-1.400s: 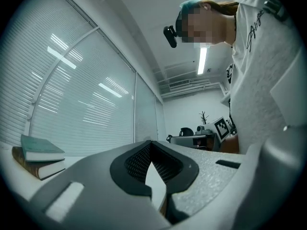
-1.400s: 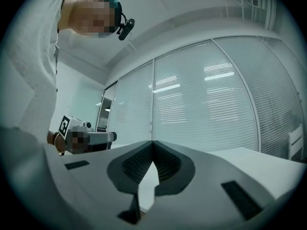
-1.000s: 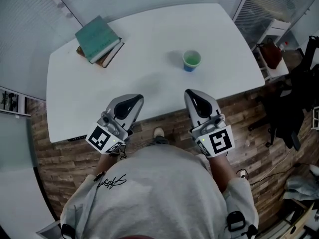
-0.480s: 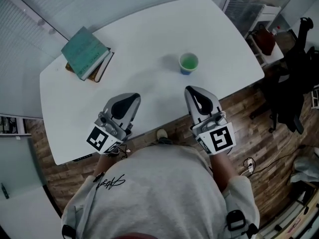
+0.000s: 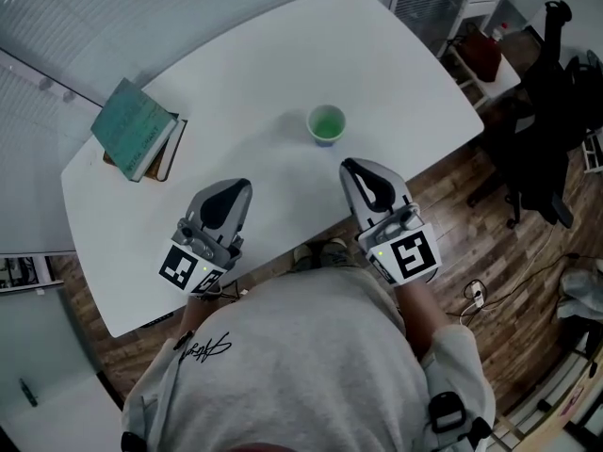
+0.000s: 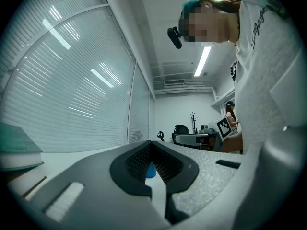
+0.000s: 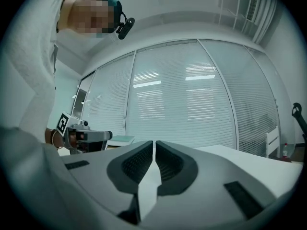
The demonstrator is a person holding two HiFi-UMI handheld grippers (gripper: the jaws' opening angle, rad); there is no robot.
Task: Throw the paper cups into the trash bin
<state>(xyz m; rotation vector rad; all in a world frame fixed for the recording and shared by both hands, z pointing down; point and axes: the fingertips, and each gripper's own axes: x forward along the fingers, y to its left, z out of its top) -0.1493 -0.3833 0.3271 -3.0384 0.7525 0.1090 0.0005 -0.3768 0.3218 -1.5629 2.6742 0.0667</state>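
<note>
Paper cup [image 5: 327, 124] ahead, beyond both jaws

Cup [image 5: 327, 124] on bench [image 5: 283, 64], mid-span, nearer the near edge. Book stack [image 5: 135, 142] at far left corner. Left claw [image 5: 231, 188] and right claw [image 5: 363, 169] over near edge, cup beyond and between them. Chair [image 5: 542, 158] on floor off right edge.

Head view looks steeply down; gripper views skim the table [image 5: 283, 64].

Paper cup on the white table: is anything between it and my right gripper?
Nothing visible does. In the head view only bare white table top lies between the right gripper, shut and empty, and the green-lined blue paper cup standing upright just ahead of it.
</note>
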